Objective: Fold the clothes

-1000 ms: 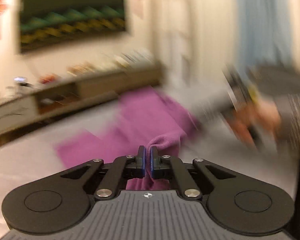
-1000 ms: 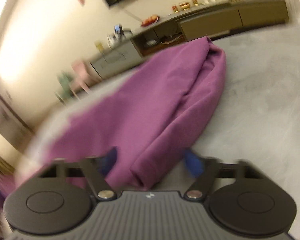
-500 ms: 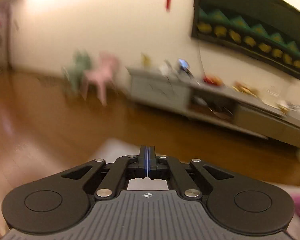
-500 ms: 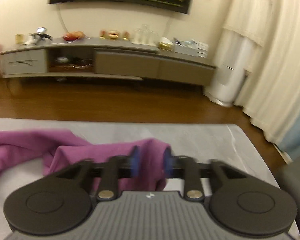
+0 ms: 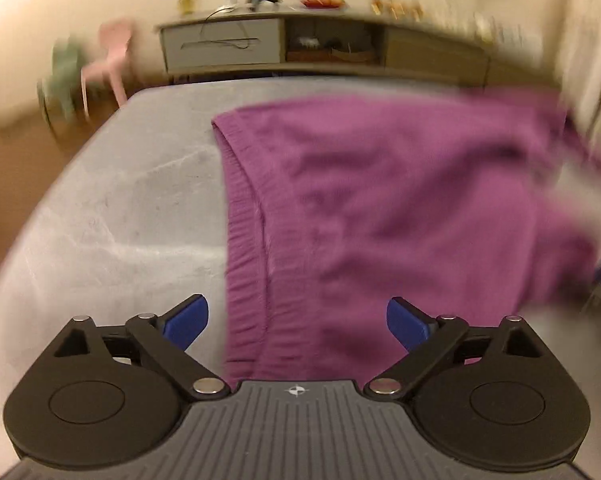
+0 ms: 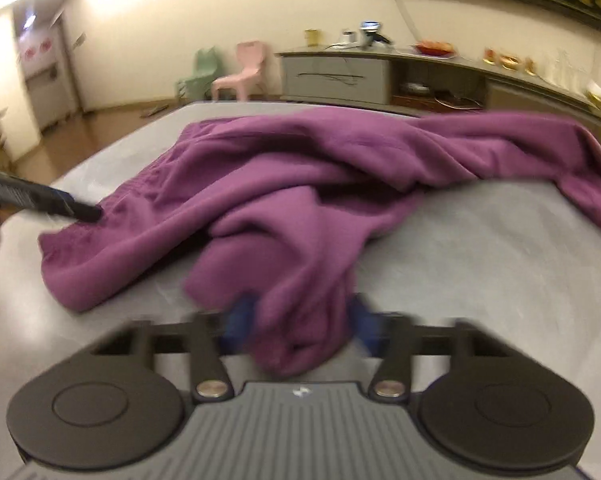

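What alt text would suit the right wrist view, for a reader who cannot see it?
The right gripper is closing its blue fingers on a bunched fold of a crumpled purple knit garment spread across a grey table. At far left, the left gripper hovers by the garment's ribbed edge. A low sideboard lines the cream wall behind.

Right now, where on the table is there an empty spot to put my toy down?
The grey table is bare left of the purple garment's ribbed waistband, out to the table's rounded edge. In the right wrist view another bare patch lies right of the bunched cloth, under the draped leg. The middle is crowded with cloth, and both grippers work at its near edge.
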`<action>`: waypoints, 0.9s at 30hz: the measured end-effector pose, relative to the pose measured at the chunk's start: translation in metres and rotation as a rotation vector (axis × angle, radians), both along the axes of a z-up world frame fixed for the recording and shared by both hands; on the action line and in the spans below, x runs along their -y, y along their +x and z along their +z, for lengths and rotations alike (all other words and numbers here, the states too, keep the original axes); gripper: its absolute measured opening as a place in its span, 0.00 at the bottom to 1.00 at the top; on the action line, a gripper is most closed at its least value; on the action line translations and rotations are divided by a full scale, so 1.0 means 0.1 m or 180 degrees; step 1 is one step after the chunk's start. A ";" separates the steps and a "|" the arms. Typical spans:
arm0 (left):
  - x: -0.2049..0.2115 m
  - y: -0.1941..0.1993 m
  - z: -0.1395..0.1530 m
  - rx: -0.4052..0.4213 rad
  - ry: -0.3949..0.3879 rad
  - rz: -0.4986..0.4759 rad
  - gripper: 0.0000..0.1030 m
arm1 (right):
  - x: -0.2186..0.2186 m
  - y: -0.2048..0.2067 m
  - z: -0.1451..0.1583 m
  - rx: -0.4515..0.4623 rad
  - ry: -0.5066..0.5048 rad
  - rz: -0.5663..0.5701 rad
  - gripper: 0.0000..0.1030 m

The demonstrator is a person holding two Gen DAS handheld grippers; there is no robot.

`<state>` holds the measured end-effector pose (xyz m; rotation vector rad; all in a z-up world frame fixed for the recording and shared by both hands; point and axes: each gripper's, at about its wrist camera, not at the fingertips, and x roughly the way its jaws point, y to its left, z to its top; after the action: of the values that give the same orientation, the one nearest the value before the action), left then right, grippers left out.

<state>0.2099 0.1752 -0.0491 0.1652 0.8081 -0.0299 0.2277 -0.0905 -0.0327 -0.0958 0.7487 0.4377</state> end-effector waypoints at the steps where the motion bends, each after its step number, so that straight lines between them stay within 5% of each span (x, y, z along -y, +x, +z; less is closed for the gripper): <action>1: 0.05 0.00 -0.04 0.0030 0.0176 -0.0043 0.84 | -0.01 -0.04 0.07 0.0124 -0.0155 0.0007 0.16; 2: 0.02 0.00 -0.04 0.0052 0.0179 -0.0037 0.80 | 0.03 -0.19 0.23 0.0366 -0.0359 -0.0027 0.15; 3: -0.03 0.01 -0.03 0.0067 0.0174 -0.0017 0.60 | 0.08 -0.35 0.44 0.0674 -0.0595 -0.0098 0.14; 7: -0.28 0.13 -0.02 0.0075 0.0200 0.0227 0.52 | 0.11 -1.20 1.07 0.1790 -0.1457 0.0086 0.13; 8: -0.34 0.15 -0.03 0.0086 0.0263 0.0295 0.52 | 0.09 -1.41 1.13 0.1883 -0.1521 0.0268 0.15; 10: -0.48 0.21 -0.03 0.0094 0.0397 0.0453 0.52 | 0.08 -1.67 1.03 0.1364 -0.1397 0.0741 0.30; 12: -0.64 0.22 0.00 0.0062 0.0385 0.0586 0.52 | 0.23 -1.69 0.83 0.0900 -0.1183 0.0689 0.80; 15: -0.74 0.12 0.13 0.0103 0.0238 0.0649 0.53 | 0.53 -1.68 0.54 0.0331 -0.0707 0.0410 0.81; 20: -0.63 -0.02 0.32 0.0277 -0.0048 0.0476 0.53 | 1.13 -1.31 0.34 -0.0194 0.0788 -0.0443 0.81; 22: -0.56 -0.02 0.31 0.0269 -0.0086 0.0356 0.53 | 1.23 -1.13 0.20 -0.0298 0.0867 -0.0704 0.77; 27: -0.51 0.08 0.06 0.0046 0.0151 0.0231 0.54 | 1.04 -1.31 0.21 -0.0327 0.0900 -0.0334 0.72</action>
<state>0.2175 0.2262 -0.0434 0.1806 0.8004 0.0590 0.0963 -0.1948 -0.0121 0.2314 0.7816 0.4467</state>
